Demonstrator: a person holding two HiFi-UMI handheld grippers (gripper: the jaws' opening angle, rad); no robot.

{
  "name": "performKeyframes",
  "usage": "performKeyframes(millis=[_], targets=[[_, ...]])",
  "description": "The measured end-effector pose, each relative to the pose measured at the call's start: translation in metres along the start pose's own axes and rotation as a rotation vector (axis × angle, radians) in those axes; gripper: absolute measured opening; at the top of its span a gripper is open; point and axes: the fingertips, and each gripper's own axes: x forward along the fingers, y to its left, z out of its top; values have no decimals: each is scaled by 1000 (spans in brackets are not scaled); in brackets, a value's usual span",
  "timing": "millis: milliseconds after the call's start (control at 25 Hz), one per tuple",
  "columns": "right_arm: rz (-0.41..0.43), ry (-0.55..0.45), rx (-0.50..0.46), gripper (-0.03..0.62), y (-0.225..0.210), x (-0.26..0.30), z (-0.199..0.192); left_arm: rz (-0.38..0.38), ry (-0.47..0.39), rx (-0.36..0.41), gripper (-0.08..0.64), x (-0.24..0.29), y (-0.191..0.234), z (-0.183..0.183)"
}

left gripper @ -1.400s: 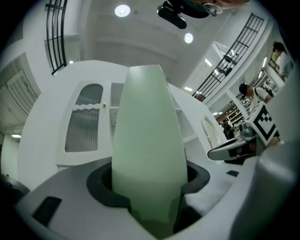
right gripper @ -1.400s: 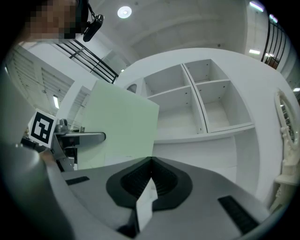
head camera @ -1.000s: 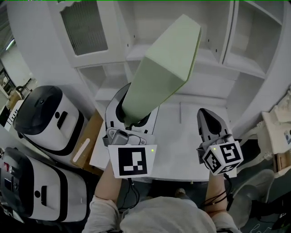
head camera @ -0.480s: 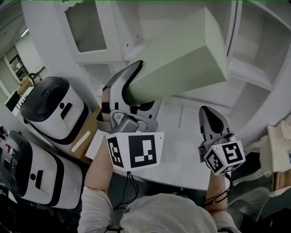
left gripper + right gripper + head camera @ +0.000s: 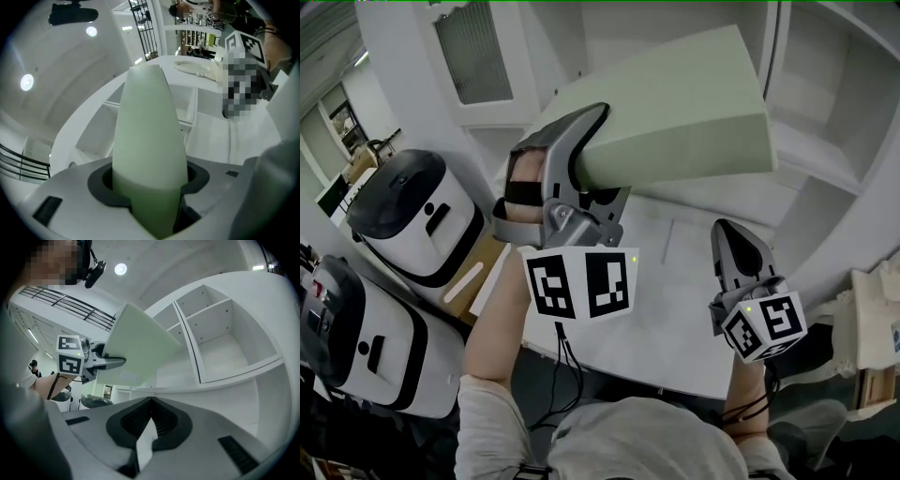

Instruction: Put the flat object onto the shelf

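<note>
- A pale green flat object [image 5: 675,112] is clamped at one end by the left gripper [image 5: 572,159], level with the white shelf [image 5: 830,122].
- The right gripper [image 5: 734,242] is held lower, jaws together and empty, over a white table [image 5: 675,309].

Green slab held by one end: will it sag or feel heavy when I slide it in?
Likely stiff: the green slab juts straight from the left gripper with no droop. Probably light, since one end grip carries it.

One pale green flat slab [image 5: 675,112]. Two grippers: the left gripper [image 5: 581,161] and the right gripper [image 5: 729,236]. Two marker cubes [image 5: 579,283] [image 5: 761,324], one per gripper. Two rounded white-and-black machines [image 5: 408,214] [image 5: 358,339], both at the head view's left. One white shelf unit [image 5: 830,112]. One white worktop [image 5: 675,305].
</note>
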Motion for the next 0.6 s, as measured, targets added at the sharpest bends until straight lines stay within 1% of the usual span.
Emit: performKeyframes(millis=[160,280,600], targets=[[-5,1,10,9,-8,-4,-2,-34,50,99,270,20,-22,-16],[-21,4,26,9,-16,-7,-6,-56,64,162,271,34,-33,-24],[-51,25,26,9,-30,-7,-12,-145,70,272,282,70,-59,-34]])
